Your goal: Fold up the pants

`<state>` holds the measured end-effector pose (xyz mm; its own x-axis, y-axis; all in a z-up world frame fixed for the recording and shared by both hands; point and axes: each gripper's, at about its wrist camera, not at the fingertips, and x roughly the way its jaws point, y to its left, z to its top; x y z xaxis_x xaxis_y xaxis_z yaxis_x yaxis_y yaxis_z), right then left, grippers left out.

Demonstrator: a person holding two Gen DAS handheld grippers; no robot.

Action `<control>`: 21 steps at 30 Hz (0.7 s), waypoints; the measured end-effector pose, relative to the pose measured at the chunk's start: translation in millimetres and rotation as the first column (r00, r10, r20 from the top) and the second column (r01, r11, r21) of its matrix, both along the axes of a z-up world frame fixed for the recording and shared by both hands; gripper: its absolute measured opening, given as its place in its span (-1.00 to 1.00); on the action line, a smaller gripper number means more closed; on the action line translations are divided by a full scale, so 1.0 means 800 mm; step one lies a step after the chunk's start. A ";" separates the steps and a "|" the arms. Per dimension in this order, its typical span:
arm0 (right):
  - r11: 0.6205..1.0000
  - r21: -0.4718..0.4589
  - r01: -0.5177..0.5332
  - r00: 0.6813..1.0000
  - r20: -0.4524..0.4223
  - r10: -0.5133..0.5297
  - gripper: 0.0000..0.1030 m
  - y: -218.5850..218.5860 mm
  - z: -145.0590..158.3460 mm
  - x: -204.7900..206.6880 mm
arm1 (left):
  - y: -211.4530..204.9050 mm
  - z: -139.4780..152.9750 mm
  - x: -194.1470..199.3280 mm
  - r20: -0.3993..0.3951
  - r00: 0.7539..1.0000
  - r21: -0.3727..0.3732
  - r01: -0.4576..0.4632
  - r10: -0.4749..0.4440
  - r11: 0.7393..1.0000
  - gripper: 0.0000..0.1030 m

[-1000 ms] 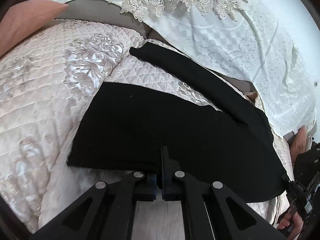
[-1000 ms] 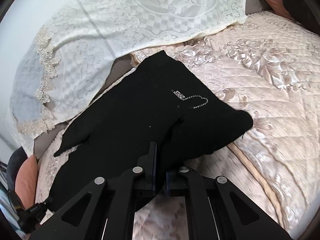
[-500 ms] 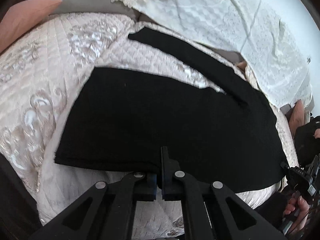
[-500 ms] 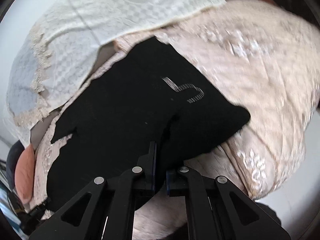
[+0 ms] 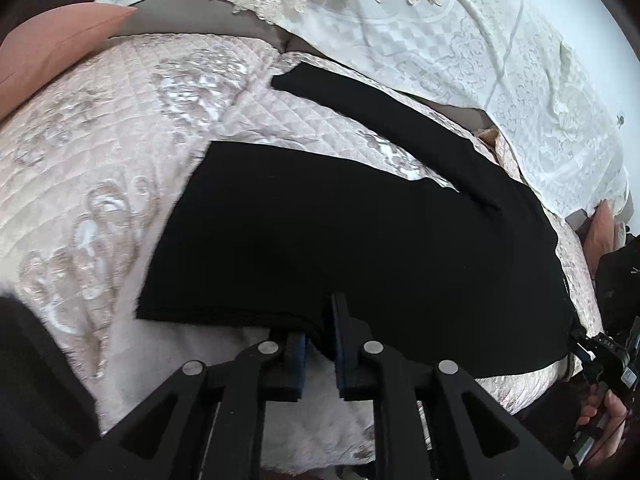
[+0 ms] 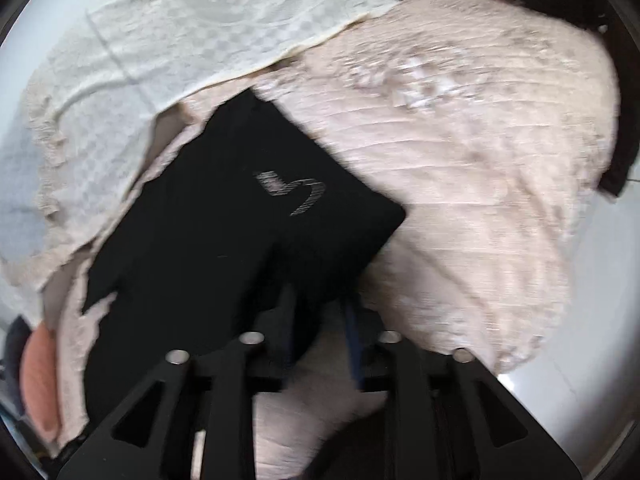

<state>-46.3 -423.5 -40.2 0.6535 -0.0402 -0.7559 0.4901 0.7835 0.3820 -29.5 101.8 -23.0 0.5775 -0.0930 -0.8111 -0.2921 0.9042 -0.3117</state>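
Black pants [image 5: 360,232] lie spread across a quilted pale-pink bedspread [image 5: 120,140], one leg running to the far left. My left gripper [image 5: 320,340] is at their near hem. Its jaws are opening, a narrow gap shows, and the hem edge lies loose between them. The right wrist view is blurred. There the pants [image 5: 208,240] [image 6: 208,240] carry a silver mark [image 6: 292,192]. My right gripper [image 6: 318,328] is at their near edge, jaws opening wider, with a fold of black cloth between the fingers, unpressed.
A white lace cloth [image 5: 480,60] covers the far side of the bed. A pink pillow [image 5: 52,44] lies at the far left. A hand [image 5: 608,404] holding the other gripper shows at the right edge. Pale floor [image 6: 592,320] lies past the bed's right edge.
Both grippers were shut on the pants' near edge and their jaws have now parted, the right wider. Both views slid sideways along the bed, and the right view is now blurred.
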 end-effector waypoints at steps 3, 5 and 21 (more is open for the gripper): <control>1.000 0.006 0.025 1.000 0.001 -0.025 -0.34 -0.007 0.005 -0.010 | 0.010 0.003 -0.010 -0.010 1.000 0.015 -0.021 0.021 1.000 -0.64; 0.997 -0.060 0.045 0.999 -0.005 -0.045 -0.34 -0.003 0.016 -0.016 | 0.016 0.007 -0.019 -0.014 0.999 0.025 -0.042 0.042 0.999 -0.63; 0.949 -0.260 -0.178 0.982 0.010 0.187 -0.34 0.079 0.039 0.038 | 0.003 0.026 0.011 0.042 0.999 0.102 0.006 -0.010 0.995 -0.64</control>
